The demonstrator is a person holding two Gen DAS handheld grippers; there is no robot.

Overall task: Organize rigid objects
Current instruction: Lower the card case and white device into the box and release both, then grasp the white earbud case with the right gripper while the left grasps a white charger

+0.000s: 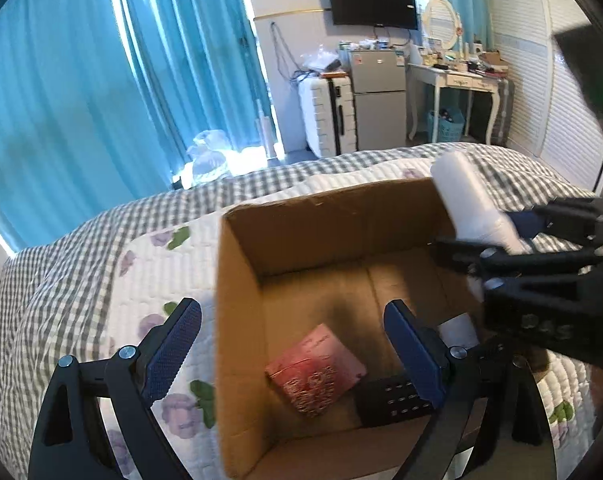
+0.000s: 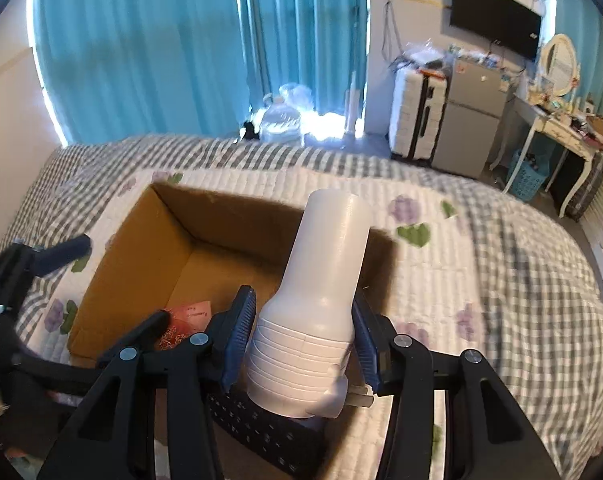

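Observation:
An open cardboard box (image 1: 237,320) sits on a bed. Inside lie a pink packet (image 1: 317,368) and a black perforated object (image 1: 393,400). My left gripper (image 1: 293,344) is open and empty, its fingers straddling the box's left wall. My right gripper (image 2: 303,332) is shut on a white plastic bottle (image 2: 321,292) and holds it over the box's right side (image 2: 133,248). The bottle (image 1: 473,200) and the right gripper (image 1: 513,236) also show at the right of the left wrist view.
The bed has a floral quilt (image 2: 441,280) over a grey checked blanket (image 1: 61,260). Behind it are blue curtains (image 1: 101,80), a white suitcase (image 1: 329,116), a small fridge (image 1: 377,100), a dressing table (image 1: 457,80) and a wall TV (image 1: 371,2).

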